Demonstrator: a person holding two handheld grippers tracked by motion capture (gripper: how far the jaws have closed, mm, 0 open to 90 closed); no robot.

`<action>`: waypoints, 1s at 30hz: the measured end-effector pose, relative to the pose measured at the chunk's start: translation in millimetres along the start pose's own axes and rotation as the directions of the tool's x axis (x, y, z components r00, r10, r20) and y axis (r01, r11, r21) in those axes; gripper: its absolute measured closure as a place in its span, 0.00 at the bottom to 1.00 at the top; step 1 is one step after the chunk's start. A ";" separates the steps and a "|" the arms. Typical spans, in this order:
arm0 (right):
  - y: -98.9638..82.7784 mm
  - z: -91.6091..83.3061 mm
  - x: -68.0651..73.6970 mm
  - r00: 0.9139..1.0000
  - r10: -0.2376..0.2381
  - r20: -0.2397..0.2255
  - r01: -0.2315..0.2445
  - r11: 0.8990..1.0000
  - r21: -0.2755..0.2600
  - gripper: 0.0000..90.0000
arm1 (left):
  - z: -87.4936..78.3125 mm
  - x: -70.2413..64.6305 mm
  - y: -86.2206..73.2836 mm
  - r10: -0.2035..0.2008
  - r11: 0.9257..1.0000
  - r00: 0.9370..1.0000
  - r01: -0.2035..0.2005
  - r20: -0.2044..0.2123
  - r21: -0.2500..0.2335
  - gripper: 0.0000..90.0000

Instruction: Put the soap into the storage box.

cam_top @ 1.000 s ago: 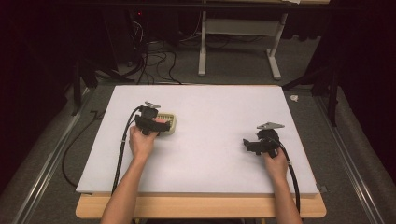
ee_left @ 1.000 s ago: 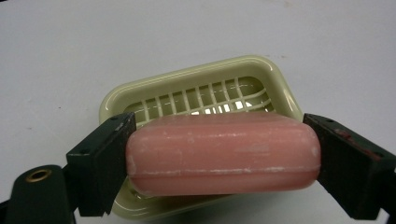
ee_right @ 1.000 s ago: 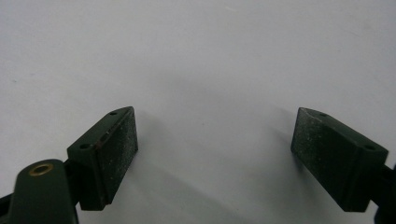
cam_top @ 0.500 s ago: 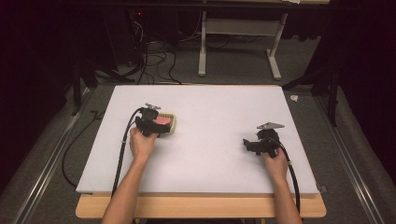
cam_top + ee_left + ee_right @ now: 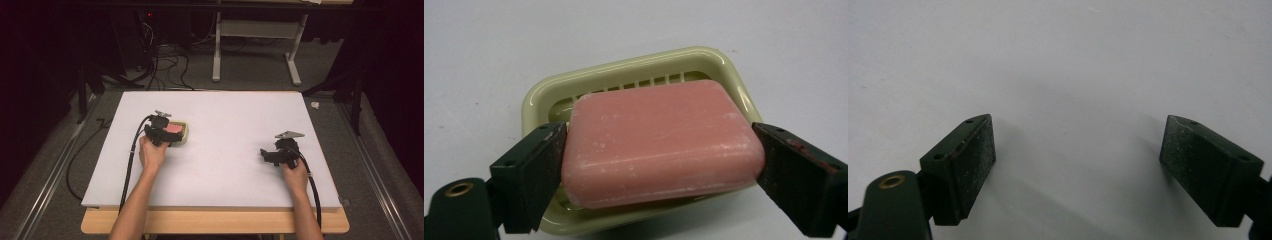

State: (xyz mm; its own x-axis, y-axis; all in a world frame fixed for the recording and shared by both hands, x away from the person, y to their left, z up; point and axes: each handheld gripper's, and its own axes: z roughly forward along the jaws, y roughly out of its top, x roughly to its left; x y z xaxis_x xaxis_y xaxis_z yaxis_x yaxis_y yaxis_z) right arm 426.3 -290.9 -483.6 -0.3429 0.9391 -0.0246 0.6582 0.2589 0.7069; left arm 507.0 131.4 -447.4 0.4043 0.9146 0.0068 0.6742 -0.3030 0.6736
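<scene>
A pink bar of soap [image 5: 663, 145] lies in a pale yellow-green soap dish [image 5: 624, 75] on the left part of the white worktop [image 5: 230, 125]. In the left gripper view the left gripper [image 5: 659, 165] has its two black jaws set against the two short ends of the bar, one on each side, so the jaws are clasping the soap. The bar sits slightly tilted across the dish, its far edge covering part of the slotted floor, whose ribs show along the dish's far wall. The bar's surface carries pale scuffs and faint streaks.

In the high view the left gripper [image 5: 165, 134] is at the near side of the soap dish [image 5: 183, 134], with the person's left hand [image 5: 151, 155] behind it and a black cable trailing back toward the worktop's near edge.

The right gripper [image 5: 267, 156] rests well apart from the dish, on the right part of the worktop, held by the right hand [image 5: 295, 174]. In the right gripper view its jaws stand wide apart over bare white surface, with nothing between them.
</scene>
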 end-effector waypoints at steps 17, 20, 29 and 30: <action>0.0 0.0 0.1 1.000 0.001 0.000 -0.001 1.000 0.000 0.17 | -9.3 3.8 1.0 -0.014 0.999 0.999 0.015 0.029 -0.035 0.07; 0.0 0.0 0.0 1.000 0.000 -0.001 0.000 1.000 0.000 0.17 | -12.4 4.1 0.7 -0.013 0.999 0.999 0.014 0.031 -0.043 0.07; 0.0 0.0 0.0 1.000 0.000 0.000 0.000 1.000 0.000 0.17 | -26.7 3.9 -1.4 0.003 0.997 0.999 0.001 0.048 -0.075 0.09; 0.0 0.0 0.0 1.000 0.000 0.000 0.000 1.000 0.000 0.17 | -26.7 3.9 -1.4 0.003 0.997 0.999 0.001 0.048 -0.075 0.09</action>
State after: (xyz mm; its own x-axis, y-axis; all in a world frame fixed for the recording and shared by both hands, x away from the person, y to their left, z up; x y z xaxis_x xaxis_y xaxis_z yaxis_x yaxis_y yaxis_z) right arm 426.3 -290.9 -483.6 -0.3432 0.9390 -0.0243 0.6582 0.2589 0.7069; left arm 491.2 142.6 -428.7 0.4354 0.8998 -0.0270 0.6262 -0.2812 0.7272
